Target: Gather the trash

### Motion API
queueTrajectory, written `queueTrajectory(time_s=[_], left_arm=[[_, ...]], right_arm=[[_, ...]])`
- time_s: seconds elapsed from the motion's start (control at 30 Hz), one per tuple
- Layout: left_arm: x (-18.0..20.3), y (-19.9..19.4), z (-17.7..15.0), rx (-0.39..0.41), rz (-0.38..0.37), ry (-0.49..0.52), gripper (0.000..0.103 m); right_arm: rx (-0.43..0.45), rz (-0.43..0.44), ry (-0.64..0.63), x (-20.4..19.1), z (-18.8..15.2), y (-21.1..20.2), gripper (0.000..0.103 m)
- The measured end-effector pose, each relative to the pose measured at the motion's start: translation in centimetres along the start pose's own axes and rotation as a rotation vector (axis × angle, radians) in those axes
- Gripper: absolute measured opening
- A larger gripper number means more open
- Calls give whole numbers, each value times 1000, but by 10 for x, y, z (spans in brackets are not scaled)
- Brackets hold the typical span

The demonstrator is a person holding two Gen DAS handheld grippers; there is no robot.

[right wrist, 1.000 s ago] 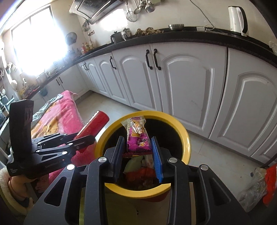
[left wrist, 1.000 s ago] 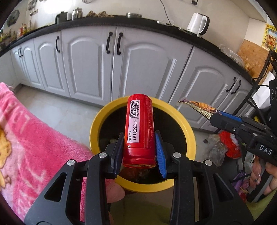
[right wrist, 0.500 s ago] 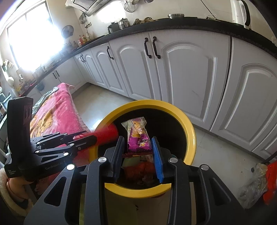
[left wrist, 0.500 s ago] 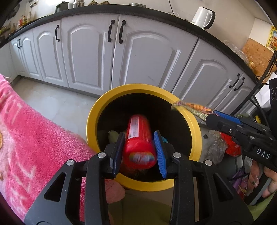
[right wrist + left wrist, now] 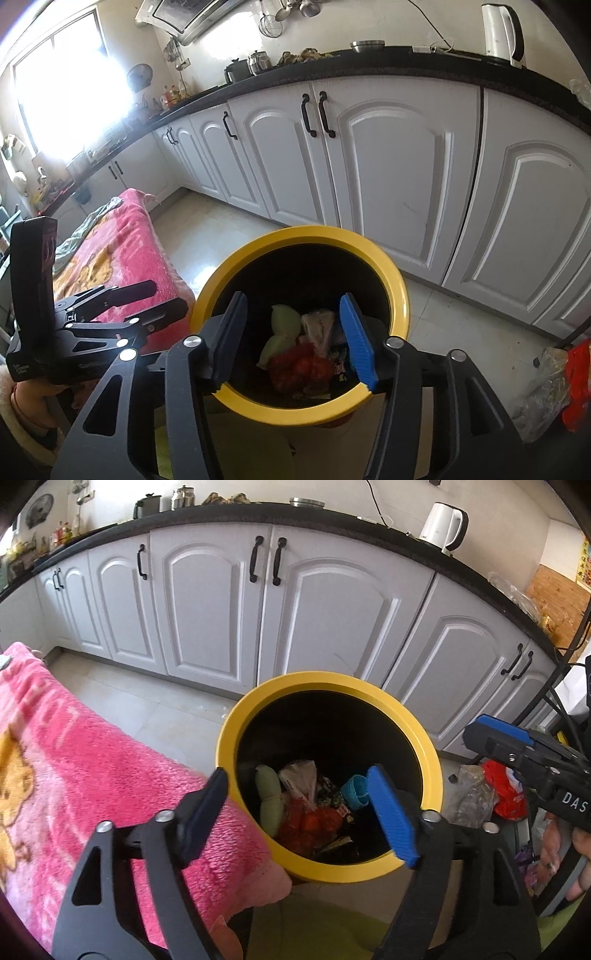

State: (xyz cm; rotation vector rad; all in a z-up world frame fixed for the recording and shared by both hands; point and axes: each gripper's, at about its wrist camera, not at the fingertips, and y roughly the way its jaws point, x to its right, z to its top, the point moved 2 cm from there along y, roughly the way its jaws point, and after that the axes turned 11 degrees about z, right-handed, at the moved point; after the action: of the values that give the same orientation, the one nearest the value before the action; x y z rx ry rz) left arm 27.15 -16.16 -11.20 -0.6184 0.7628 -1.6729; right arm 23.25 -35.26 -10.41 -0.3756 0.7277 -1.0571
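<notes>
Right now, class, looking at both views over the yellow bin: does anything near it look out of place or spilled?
Yes. A crumpled clear plastic bag and a red wrapper lie loose on the floor right of the yellow bin, not inside with the other rubbish.

The bin (image 5: 430, 746) had a yellow rim and a black inside; within it lay red, pale green and teal scraps. Left of the bin, the blanket (image 5: 92, 760) was pink with an orange cartoon figure. Behind the bin, white cupboards (image 5: 332, 609) carried black handles.
</notes>
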Motion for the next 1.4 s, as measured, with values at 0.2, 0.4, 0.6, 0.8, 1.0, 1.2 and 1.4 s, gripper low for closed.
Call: queueTrajectory(time_s=[0.2,0.4,0.6,0.8,1.0,1.2,1.4], left_arm=[[-10,-18,4,33,24,-14,89],[-22,-38,4,58,43,-29,90],[-34,-61,0,80,63,-41,91],[-54,-91,-6,114,98,-86,92],[-67,-121,-20,157,137,-113,92],[-82,-148,-37,207,174,-140,92],[-93,-168,-50,253,207,-163,92]], right_arm=[[46,-13,-37,-14,6,-17,73],[86,-25,-104,-38,10,-32,86],[108,-35,-143,-59,10,-49,94],[126,-45,-164,-80,7,-64,97],[164,-55,-197,-105,-5,-79,97],[192,-52,-218,-125,-17,-88,97],[228,-46,-221,-136,-32,-93,97]])
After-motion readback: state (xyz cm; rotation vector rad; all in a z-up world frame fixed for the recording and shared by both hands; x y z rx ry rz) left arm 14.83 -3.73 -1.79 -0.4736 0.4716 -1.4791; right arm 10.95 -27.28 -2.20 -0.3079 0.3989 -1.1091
